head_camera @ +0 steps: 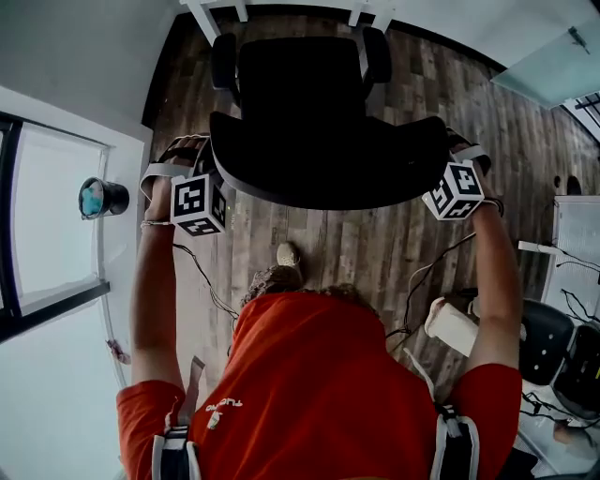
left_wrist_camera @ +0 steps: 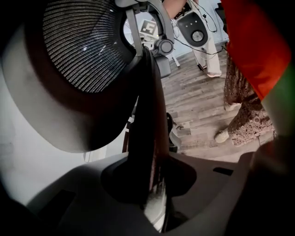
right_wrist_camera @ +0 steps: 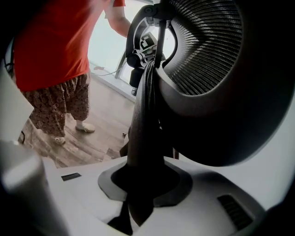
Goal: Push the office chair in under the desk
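Item: office chair (head_camera: pixel 309 84), seat just short of the front edge of the desk (head_camera: pixel 202 11). We clamp left gripper (left_wrist_camera: pixel 150 184) and right gripper (right_wrist_camera: pixel 138 184), jaws nearly together, on opposite side edges of its backrest (head_camera: pixel 328 169), for a straight push.

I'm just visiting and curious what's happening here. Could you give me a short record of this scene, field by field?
Setting: wooden floor, white desk legs at the far end
Main object: black office chair, seat facing the desk
Left hand-held gripper: closed on the left edge of the chair's backrest
Right hand-held gripper: closed on its right edge
Person: orange shirt, standing behind the chair
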Available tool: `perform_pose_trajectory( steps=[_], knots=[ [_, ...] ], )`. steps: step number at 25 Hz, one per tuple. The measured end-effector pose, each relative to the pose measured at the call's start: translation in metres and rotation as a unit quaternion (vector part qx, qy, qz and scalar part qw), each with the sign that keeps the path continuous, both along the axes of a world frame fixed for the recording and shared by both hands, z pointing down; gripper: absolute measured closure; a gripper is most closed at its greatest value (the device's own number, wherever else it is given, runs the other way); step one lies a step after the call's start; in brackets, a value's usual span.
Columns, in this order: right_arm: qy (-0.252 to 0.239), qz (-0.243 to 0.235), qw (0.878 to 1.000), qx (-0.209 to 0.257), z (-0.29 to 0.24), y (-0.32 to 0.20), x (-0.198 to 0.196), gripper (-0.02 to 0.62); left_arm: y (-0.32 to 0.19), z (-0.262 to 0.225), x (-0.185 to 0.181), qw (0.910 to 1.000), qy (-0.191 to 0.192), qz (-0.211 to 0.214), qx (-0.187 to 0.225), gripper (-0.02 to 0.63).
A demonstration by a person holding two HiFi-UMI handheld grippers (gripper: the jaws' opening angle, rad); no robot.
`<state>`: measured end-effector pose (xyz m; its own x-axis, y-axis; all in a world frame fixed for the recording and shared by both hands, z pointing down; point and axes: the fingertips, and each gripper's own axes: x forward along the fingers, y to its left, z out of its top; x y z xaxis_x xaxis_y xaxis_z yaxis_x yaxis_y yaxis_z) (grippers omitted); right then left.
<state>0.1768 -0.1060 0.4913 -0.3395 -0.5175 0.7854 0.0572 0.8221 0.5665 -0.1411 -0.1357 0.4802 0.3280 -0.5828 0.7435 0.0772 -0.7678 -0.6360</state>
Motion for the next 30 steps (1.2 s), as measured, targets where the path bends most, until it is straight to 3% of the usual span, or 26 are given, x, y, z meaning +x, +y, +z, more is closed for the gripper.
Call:
perform_pose_trajectory(
  steps=[21, 30],
  knots=[
    [-0.005, 0.038, 0.999, -0.005, 0.002, -0.102, -0.045, 0.502, -0.124, -0.005, -0.041, 0.9996, 0.009, 0.022, 0.016, 0.500],
    [-0.006, 0.044, 0.999, -0.001, -0.001, -0.171, -0.059, 0.503, -0.202, -0.007, -0.053, 0.9992, 0.012, 0.033, 0.019, 0.497]
  ],
)
